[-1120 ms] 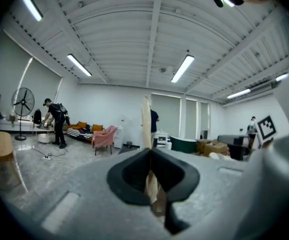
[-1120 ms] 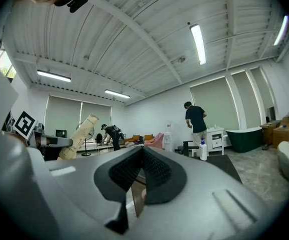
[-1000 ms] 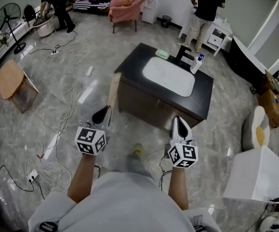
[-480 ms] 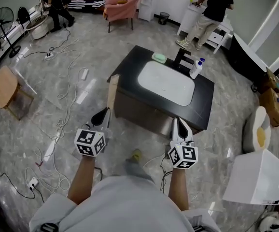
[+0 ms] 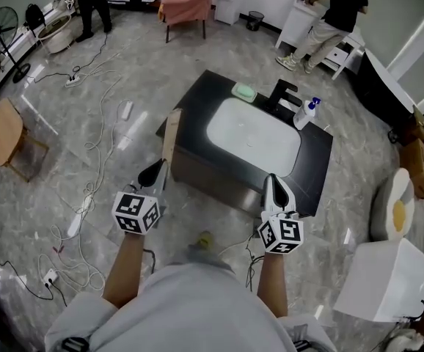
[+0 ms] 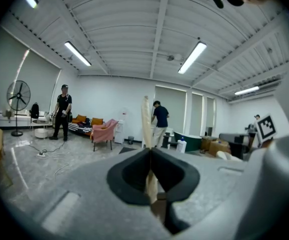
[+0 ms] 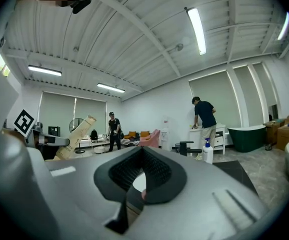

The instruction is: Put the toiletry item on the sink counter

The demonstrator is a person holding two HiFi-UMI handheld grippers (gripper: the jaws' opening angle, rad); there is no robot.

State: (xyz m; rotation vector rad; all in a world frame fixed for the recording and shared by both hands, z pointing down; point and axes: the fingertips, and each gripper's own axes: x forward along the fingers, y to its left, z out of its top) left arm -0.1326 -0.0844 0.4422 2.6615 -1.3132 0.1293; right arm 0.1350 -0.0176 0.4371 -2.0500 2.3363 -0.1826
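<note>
A long beige toiletry tube (image 5: 172, 133) sticks up and forward from my left gripper (image 5: 155, 173), which is shut on its lower end. In the left gripper view the tube (image 6: 145, 126) stands edge-on, pinched between the black pads. My right gripper (image 5: 273, 183) hangs level with the left one, shut and holding nothing. Ahead stands the black sink counter (image 5: 196, 100) with a white basin (image 5: 253, 135), its near edge just beyond both grippers. From the right gripper view the tube (image 7: 77, 136) shows at the left.
On the counter are a green soap bar (image 5: 244, 92), a black faucet (image 5: 284, 94) and a white spray bottle (image 5: 306, 113). Cables (image 5: 98, 167) trail over the floor at left. A wooden stool (image 5: 4, 133) stands far left, a white box (image 5: 388, 281) at right. A person (image 5: 338, 9) stands behind.
The sink counter has come nearer and lower in the head view. Both grippers keep their places in the view, the left still shut on the tube.
</note>
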